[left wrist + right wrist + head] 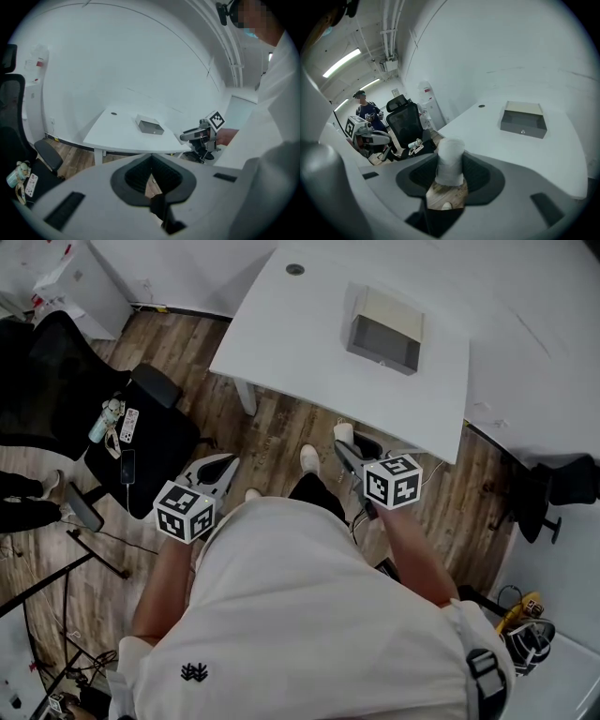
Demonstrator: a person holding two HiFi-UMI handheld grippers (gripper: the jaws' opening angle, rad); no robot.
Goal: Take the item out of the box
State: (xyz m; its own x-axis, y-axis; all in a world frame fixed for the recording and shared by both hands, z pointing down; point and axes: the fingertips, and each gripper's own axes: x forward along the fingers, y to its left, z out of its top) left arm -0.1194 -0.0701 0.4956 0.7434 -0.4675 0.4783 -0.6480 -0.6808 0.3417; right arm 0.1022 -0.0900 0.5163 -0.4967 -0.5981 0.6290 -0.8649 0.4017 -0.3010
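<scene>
While the left gripper (151, 174) hangs clenched on nothing, the right gripper (345, 448) grasps a white roll (450, 159), long axis along its jaws, far end pointing beyond their tips, open grey box (523, 119) well ahead.

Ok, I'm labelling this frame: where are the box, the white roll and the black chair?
box (382, 339), head view, on its grey face.
roll (450, 164), right gripper view, on the middle of its side.
chair (52, 381), head view, on its backrest.
</scene>
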